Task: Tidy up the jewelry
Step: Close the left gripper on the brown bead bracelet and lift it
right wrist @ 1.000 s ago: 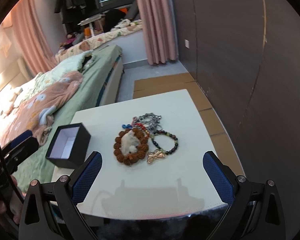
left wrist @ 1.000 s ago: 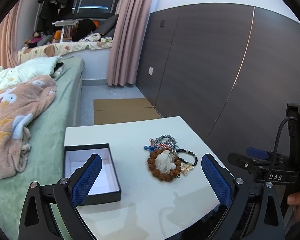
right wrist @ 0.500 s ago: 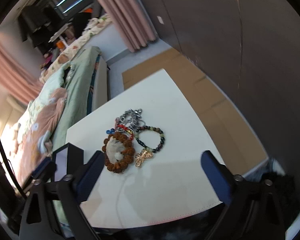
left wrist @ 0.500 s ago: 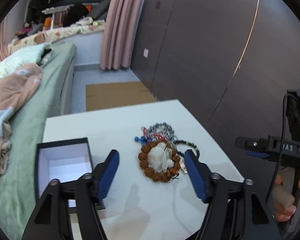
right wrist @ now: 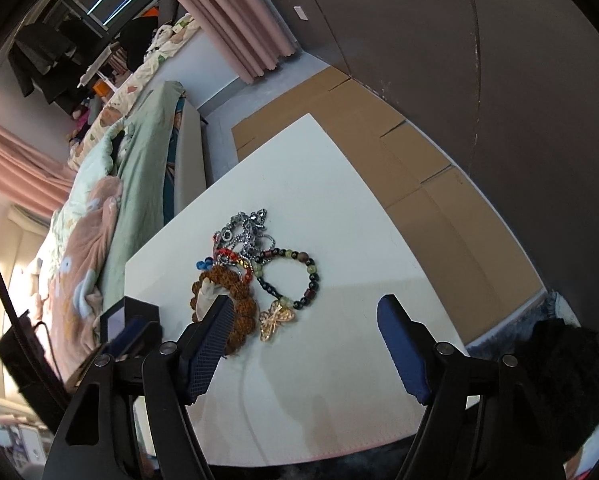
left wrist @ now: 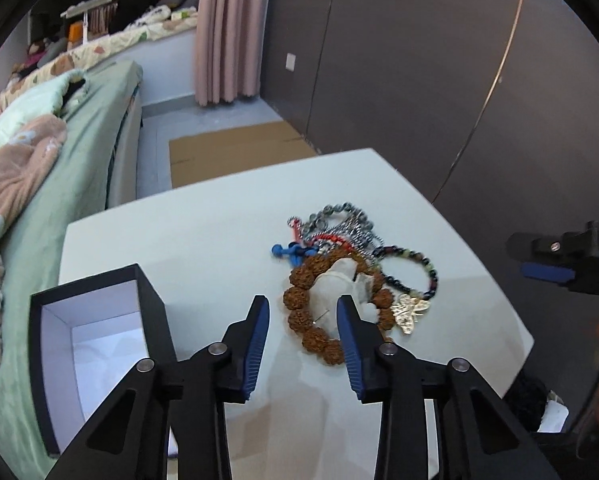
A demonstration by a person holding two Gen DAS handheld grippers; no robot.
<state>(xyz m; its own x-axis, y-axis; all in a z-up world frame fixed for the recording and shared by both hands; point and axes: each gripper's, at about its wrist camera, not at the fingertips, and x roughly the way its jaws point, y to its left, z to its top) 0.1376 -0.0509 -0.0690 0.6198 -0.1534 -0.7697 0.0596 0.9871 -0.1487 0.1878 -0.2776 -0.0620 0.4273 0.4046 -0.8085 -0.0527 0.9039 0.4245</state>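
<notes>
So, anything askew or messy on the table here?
Yes: the jewelry lies in one tangled heap, the chains and bead bracelets overlapping the brown bracelet, not in the open box. Nothing looks broken or spilled.

Dim, soft shadows; fisheye warp, edges maybe blurry w/ vignette.

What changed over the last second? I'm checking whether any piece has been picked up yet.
Nothing is picked up. Both grippers came down toward the jewelry pile, jaws closing partway but holding nothing. The left gripper now lines up on the brown bead bracelet; the right gripper rolled and hovers near the butterfly charm. The pile and the open black box stayed put on the white table.
</notes>
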